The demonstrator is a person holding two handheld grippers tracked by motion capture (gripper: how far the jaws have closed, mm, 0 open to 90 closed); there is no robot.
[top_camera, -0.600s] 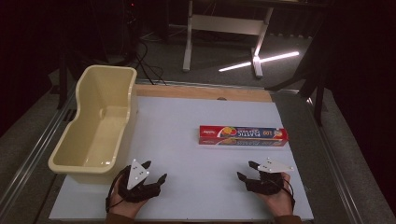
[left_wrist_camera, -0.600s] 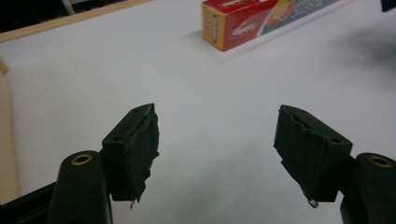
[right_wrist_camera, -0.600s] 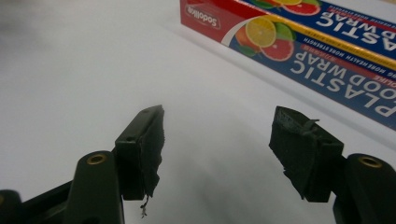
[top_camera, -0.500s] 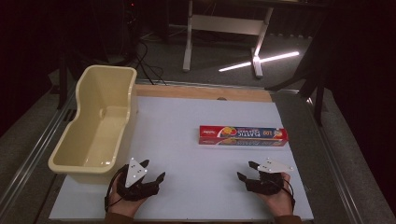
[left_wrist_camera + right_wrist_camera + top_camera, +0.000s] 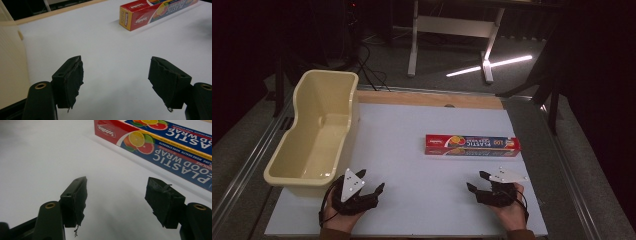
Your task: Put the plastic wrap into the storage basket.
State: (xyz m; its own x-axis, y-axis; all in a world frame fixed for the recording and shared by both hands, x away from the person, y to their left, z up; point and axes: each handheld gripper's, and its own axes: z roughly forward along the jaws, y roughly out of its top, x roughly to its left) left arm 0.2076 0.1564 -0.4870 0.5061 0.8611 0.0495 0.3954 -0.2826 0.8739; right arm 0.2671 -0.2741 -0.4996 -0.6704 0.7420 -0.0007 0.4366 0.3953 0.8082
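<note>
Both grippers were black plastic; left gripper (image 5: pixel 373 192) & right gripper (image 5: pixel 478 182) each carried a pale grey three-cornered plate w/ small dark dots on top. Jaws were blocky, padded w/ ragged black tape, frayed threads at the edges. Brass-coloured rivets sat at jaw bases. Brown sleeve cuffs, thin black cables round the hands

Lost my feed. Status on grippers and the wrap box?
Left gripper open, empty, beside tub. Right gripper open, empty, short of wrap box. Box flat on table, path clear.
</note>
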